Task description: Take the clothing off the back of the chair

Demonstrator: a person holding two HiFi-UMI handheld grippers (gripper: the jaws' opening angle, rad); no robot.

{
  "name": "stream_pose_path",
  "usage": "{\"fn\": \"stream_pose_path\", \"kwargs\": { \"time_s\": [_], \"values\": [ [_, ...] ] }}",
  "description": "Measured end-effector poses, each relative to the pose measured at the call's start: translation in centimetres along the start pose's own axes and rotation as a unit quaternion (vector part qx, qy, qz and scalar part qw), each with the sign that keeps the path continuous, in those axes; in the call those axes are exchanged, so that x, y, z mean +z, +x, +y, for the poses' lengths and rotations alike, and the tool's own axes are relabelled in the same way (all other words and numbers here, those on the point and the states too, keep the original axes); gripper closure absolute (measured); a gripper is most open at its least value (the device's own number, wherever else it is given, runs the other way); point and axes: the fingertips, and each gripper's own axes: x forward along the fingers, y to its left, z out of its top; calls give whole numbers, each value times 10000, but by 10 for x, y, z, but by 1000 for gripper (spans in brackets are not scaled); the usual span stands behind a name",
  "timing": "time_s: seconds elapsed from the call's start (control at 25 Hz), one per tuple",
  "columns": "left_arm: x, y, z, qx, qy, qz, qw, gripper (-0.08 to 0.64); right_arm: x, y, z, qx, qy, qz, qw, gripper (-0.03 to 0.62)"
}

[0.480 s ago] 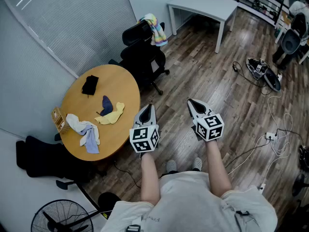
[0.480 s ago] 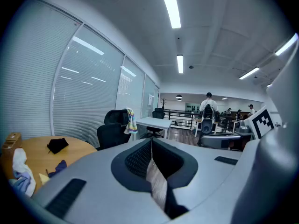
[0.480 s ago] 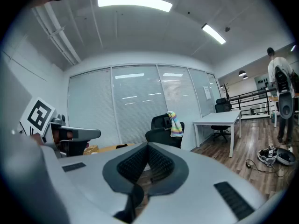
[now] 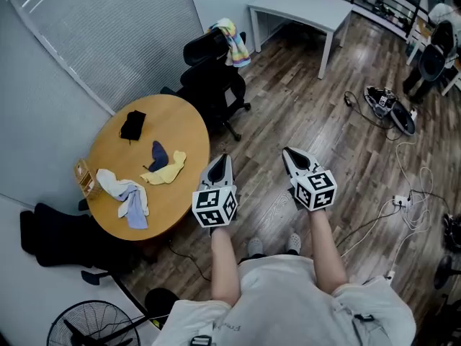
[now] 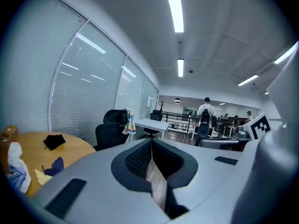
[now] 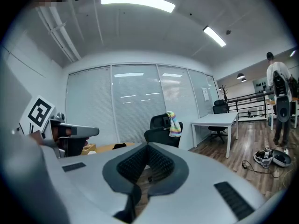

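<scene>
A striped, many-coloured piece of clothing (image 4: pixel 233 42) hangs over the top of the back of a black office chair (image 4: pixel 212 85). It also shows far ahead as clothing (image 5: pixel 129 121) in the left gripper view and as clothing (image 6: pixel 174 123) in the right gripper view. My left gripper (image 4: pixel 222 161) and right gripper (image 4: pixel 291 154) are held side by side over the wooden floor, well short of the chair. Both point towards it, tips together, shut and empty.
A round wooden table (image 4: pixel 173 128) at the left carries a black cloth (image 4: pixel 134 126), a blue and yellow cloth (image 4: pixel 164 167) and a pale bundle (image 4: pixel 124 192). A white table (image 4: pixel 302 9) stands beyond the chair. Cables (image 4: pixel 403 200) and gear lie on the floor at right. A fan (image 4: pixel 90 323) is at lower left.
The view has shifted very slightly; both grippers keep their place and stay shut.
</scene>
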Motion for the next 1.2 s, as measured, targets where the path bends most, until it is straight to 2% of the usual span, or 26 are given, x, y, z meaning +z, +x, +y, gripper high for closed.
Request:
{"fn": "stream_pose_path", "kwargs": {
  "time_s": [0.08,0.2,0.28,0.56,0.72,0.92,1.2],
  "values": [
    [-3,-2,8,90,55,89,9999,532,-1,2,0,-97,84,-8,9999,569],
    [-11,-5,22,317,587,338,9972,532,-6,9,6,-113,143,112,9998,568],
    [-14,-7,32,335,711,389,9961,532,-9,16,10,-194,171,106,9996,568],
    [-9,-15,78,255,465,281,9982,532,-12,42,31,-284,234,44,9993,568],
    [-13,-13,101,303,293,333,9986,531,-14,56,38,-323,34,205,9993,568],
    [-14,0,114,375,179,337,9986,531,-14,76,31,-310,4,285,9991,568],
    [-11,45,132,511,259,530,9969,531,-12,128,6,-59,77,362,9993,568]
  ]
}}
